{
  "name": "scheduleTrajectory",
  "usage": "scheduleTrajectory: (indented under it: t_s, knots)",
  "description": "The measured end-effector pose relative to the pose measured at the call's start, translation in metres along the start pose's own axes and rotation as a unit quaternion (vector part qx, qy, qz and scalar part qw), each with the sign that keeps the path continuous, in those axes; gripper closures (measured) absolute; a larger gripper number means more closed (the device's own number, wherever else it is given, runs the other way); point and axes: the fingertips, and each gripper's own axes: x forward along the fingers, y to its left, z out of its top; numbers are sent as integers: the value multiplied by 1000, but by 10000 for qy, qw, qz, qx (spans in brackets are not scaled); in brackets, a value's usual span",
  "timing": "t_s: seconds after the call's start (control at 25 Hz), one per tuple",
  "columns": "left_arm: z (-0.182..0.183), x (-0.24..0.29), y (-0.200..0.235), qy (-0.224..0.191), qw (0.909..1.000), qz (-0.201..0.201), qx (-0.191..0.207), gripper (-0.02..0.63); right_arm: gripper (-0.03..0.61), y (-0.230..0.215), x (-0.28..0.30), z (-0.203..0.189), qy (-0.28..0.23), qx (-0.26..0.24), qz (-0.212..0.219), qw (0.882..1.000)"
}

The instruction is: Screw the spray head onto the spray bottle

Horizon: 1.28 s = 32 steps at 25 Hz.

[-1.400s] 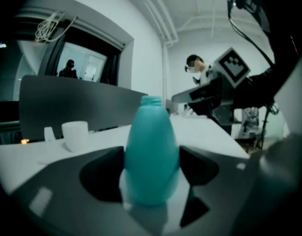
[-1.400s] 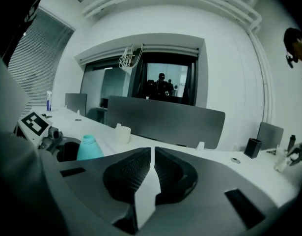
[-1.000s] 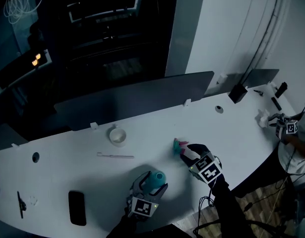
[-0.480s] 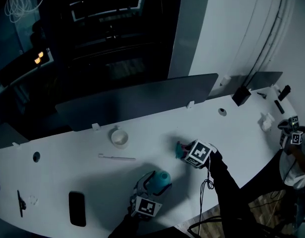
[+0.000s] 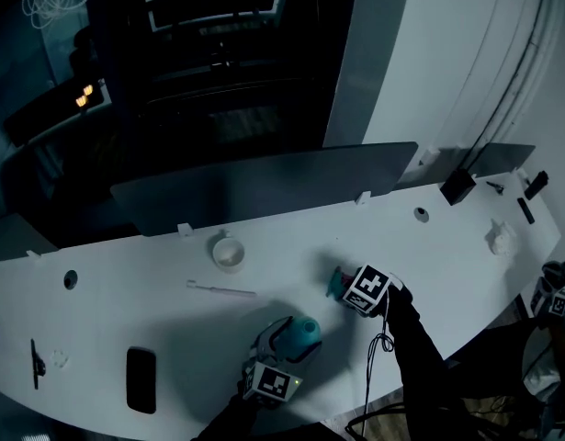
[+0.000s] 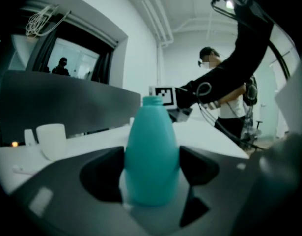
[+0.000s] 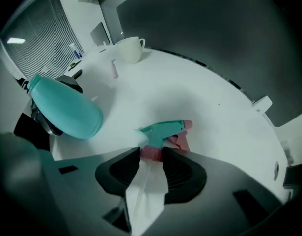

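Note:
A teal spray bottle (image 5: 299, 332) stands upright near the table's front edge, neck open at the top. My left gripper (image 5: 280, 345) is shut on its body (image 6: 151, 151), with a jaw pressed to each side. The spray head (image 5: 335, 281), teal with a pink collar and trigger, lies on the white table to the bottle's right. My right gripper (image 5: 346, 288) points steeply down at it. In the right gripper view its jaws have just been closing and now pinch the pink collar (image 7: 151, 152), while the teal nozzle (image 7: 163, 129) sticks out beyond the fingertips.
A white cup (image 5: 229, 252) and a thin white stick (image 5: 222, 289) lie further back on the table (image 5: 126, 310). A black flat object (image 5: 140, 379) sits front left. A dark partition (image 5: 264, 186) runs along the far edge. Another person's gripper (image 5: 558, 297) shows at the right.
My right gripper has tipped from nearly level to steeply downward and sunk onto the spray head. The left gripper and bottle have stayed put.

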Motion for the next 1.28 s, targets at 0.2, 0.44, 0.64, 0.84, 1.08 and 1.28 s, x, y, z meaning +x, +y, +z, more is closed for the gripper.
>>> scheduleTrajectory:
  t_s: [0.2, 0.44, 0.64, 0.84, 1.08, 1.28]
  knots:
    - [-1, -1, 1, -10, 10000, 28, -51, 258, 428, 7, -16, 13, -683, 153, 74, 9975]
    - [2, -1, 2, -95, 9998, 23, -178, 259, 428, 36, -99, 69, -3002, 401, 56, 9530]
    - [3, -2, 2, -104, 9994, 14, -327, 259, 428, 75, -188, 104, -4985, 473, 90, 8656]
    - [1, -3, 2, -87, 9992, 0, -401, 259, 428, 107, -259, 123, -6497, 637, 337, 7568]
    - [1, -3, 1, -72, 9992, 2, -381, 259, 430, 117, -276, 129, -7170, 656, -206, 6937]
    - [2, -4, 1, -56, 9992, 2, -389, 261, 430, 118, -254, 129, -7205, 680, -373, 6892]
